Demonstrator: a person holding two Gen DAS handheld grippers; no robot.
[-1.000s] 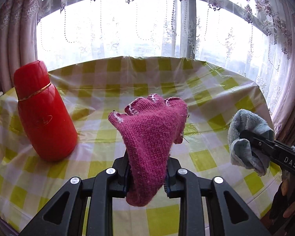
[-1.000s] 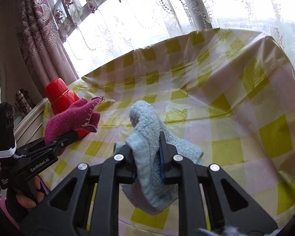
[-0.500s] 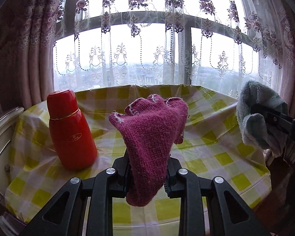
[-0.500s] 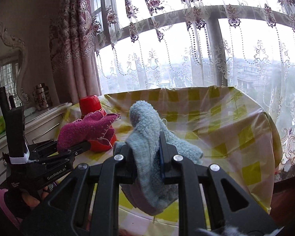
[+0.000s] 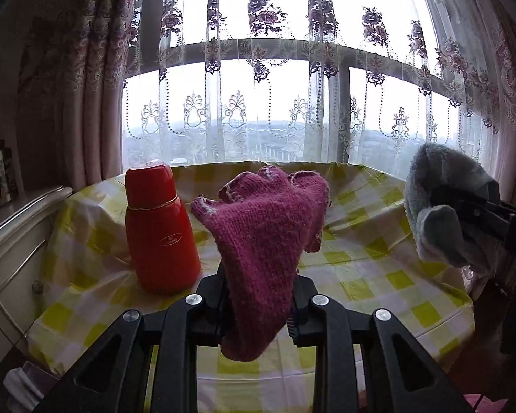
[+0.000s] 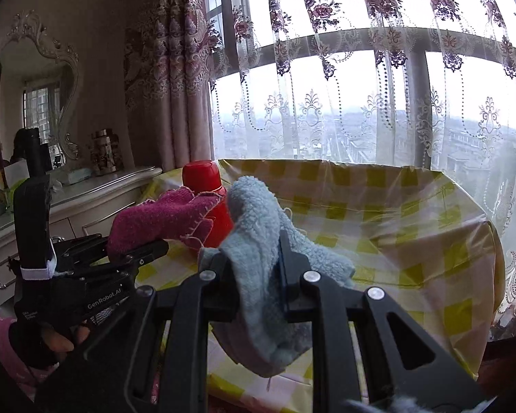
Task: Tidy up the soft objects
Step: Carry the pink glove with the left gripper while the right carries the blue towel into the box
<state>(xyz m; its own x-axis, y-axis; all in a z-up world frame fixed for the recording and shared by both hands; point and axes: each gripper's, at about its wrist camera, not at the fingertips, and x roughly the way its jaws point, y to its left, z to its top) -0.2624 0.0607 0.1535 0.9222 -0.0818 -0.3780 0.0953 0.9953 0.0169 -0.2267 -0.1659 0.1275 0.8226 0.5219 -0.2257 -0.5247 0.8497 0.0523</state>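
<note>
A magenta knitted glove (image 5: 265, 237) with pale stitching stands up between the fingers of my left gripper (image 5: 258, 304), which is shut on it above the near side of the table. From the right wrist view the same glove (image 6: 161, 218) and left gripper (image 6: 144, 251) show at the left. A fluffy light-blue glove (image 6: 258, 241) is pinched in my right gripper (image 6: 256, 280), shut on it and held off the table. In the left wrist view that blue glove (image 5: 437, 213) hangs at the right edge, in the right gripper (image 5: 464, 211).
A red thermos flask (image 5: 160, 230) stands on the left part of the table with the yellow-and-white check cloth (image 5: 378, 265). A white dresser (image 6: 96, 203) sits left of the table. Lace curtains and a window rise behind it.
Both grippers have pulled back from the table and risen, each still holding its glove. The views now take in more of the window and curtains, and the right gripper has rolled level.
</note>
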